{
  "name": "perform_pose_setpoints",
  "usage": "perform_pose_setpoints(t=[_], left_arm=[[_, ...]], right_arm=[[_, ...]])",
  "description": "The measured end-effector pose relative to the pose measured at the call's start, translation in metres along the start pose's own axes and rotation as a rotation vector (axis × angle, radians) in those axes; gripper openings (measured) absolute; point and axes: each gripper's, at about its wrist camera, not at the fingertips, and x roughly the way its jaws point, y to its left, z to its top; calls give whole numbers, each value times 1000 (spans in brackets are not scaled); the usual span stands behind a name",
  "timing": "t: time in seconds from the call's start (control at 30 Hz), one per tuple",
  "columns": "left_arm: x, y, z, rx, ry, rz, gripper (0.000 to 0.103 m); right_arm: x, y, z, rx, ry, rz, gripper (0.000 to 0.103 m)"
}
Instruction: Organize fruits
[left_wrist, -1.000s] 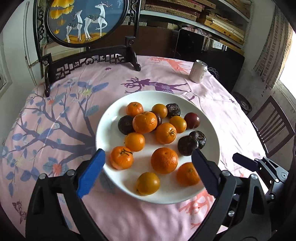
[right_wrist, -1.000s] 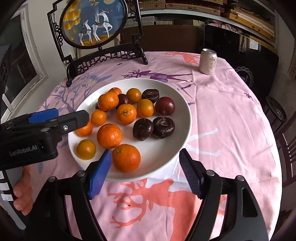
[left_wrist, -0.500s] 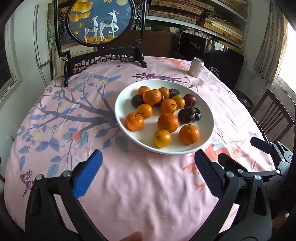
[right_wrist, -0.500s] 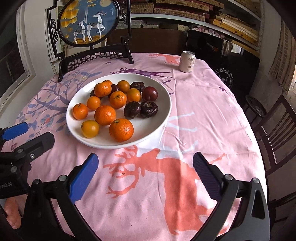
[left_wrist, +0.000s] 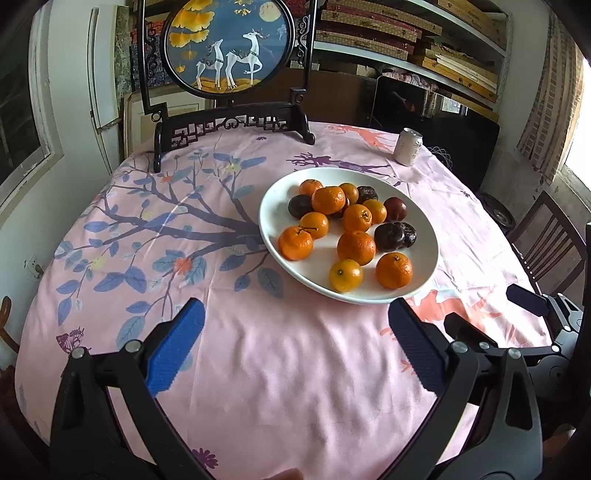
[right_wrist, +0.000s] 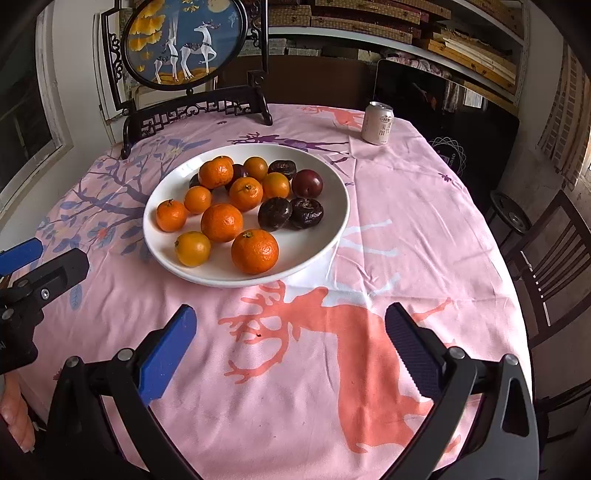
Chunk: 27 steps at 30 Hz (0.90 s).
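**Both grippers clear of the plate, jaws wide and empty.**

The left gripper (left_wrist: 295, 328) and right gripper (right_wrist: 290, 330) hover over the pink worktop (right_wrist: 406, 206) at the lower frame, neither holding anything. All fruit lies on the white plate (right_wrist: 325, 236) at frame centre: oranges (right_wrist: 255, 251) toward the left and front, dark plums (right_wrist: 275, 213) mixed among them and at the right. A can (right_wrist: 377, 123) stands upper right. This fits either fruit gathered and finished, or sorting by kind still due; the stage cannot be settled.
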Motion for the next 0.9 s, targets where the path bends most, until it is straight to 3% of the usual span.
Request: perform_pose_setpoints(t=[0.9], left_arm=[[-1,-2,-2,15,4,10,101]], right_arm=[[-2,-3,1,9,3,0,102]])
